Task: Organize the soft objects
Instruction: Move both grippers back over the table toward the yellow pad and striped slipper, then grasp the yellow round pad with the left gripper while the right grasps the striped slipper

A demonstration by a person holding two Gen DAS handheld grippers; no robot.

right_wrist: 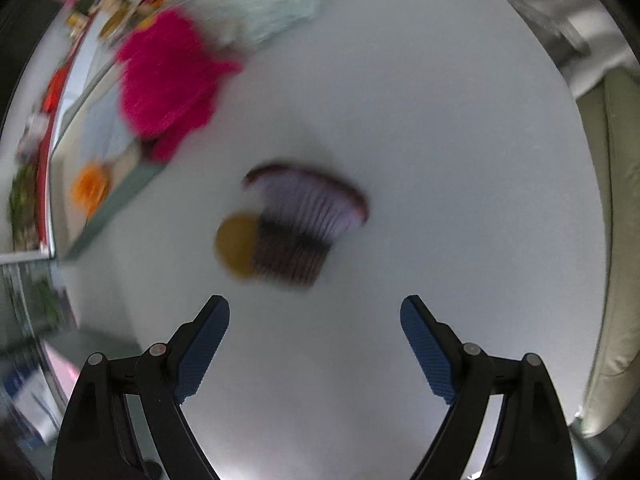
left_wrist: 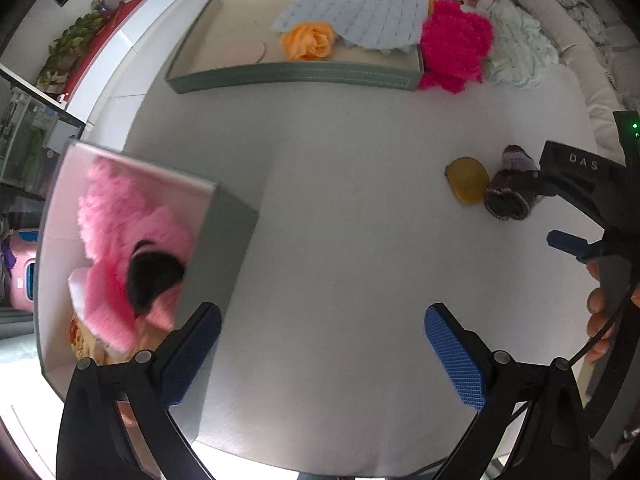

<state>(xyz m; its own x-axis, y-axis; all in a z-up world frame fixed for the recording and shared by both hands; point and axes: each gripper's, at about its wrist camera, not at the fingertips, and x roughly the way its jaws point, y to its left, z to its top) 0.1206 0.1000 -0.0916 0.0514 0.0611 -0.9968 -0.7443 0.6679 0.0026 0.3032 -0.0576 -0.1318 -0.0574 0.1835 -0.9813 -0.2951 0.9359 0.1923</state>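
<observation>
Right wrist view: right tongs (right_wrist: 315,332) gape wide, empty, approaching the knitted hat (right_wrist: 298,232) just ahead; next, close on it. Left tongs (left_wrist: 322,344) wide, idle.

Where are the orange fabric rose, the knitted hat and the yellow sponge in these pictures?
orange fabric rose (left_wrist: 308,41): left wrist view, centre of the petals.
knitted hat (right_wrist: 298,226): right wrist view, blurred, middle of its ribbed side.
yellow sponge (left_wrist: 467,179): left wrist view, its top face.
</observation>
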